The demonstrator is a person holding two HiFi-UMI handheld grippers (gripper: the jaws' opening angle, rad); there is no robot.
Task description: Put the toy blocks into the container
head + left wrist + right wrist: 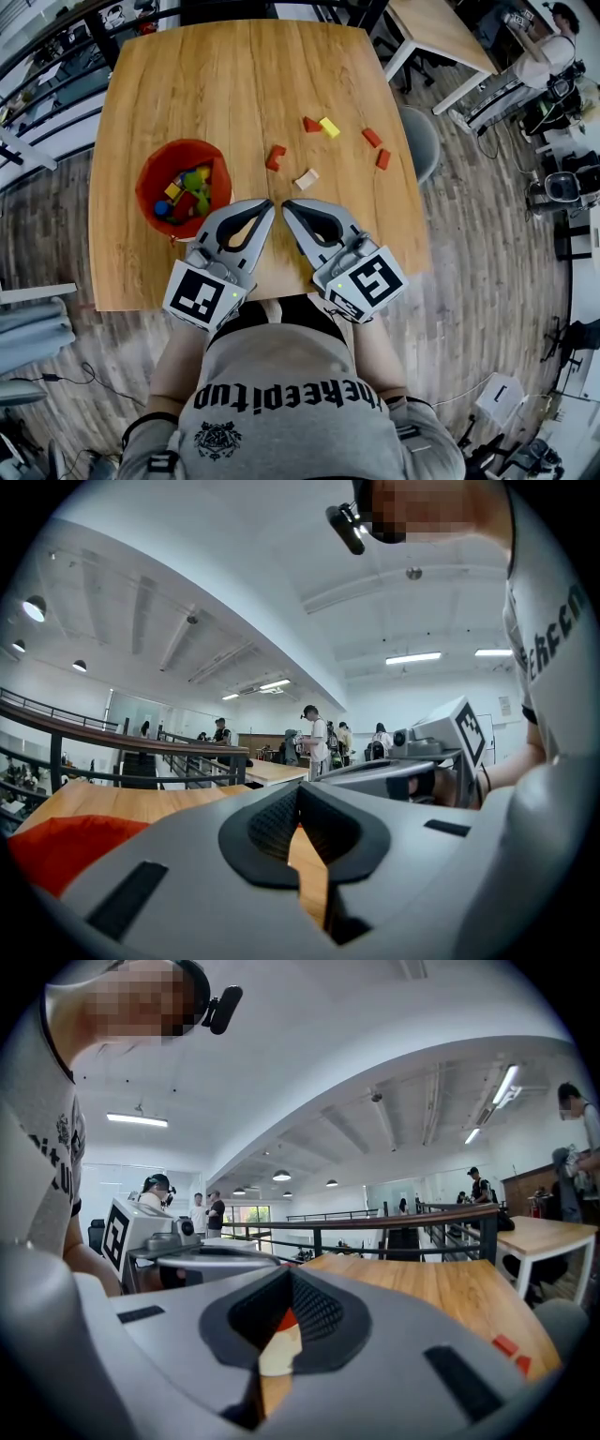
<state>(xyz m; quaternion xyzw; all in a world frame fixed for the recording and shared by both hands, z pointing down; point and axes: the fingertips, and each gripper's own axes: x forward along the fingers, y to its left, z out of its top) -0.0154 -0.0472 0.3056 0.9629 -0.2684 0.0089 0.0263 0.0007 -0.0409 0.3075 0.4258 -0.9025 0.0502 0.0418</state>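
Note:
A red container (150, 178) with several coloured blocks inside stands at the table's left; its rim (66, 847) shows at the lower left of the left gripper view. Loose on the wood lie a red block (275, 157), a cream block (306, 178), a red (311, 124) and yellow (329, 127) pair, and two more red blocks (372, 137) (382, 158). My left gripper (268, 203) (298, 789) is shut and empty, just right of the container. My right gripper (287, 204) (289, 1274) is shut and empty, tip to tip with the left. The cream block (278, 1352) lies beyond its jaws.
The wooden table (234, 75) ends close to my body, with a grey chair (422, 141) at its right side. Other desks and standing people (314, 738) fill the room behind, past a railing (412, 1227).

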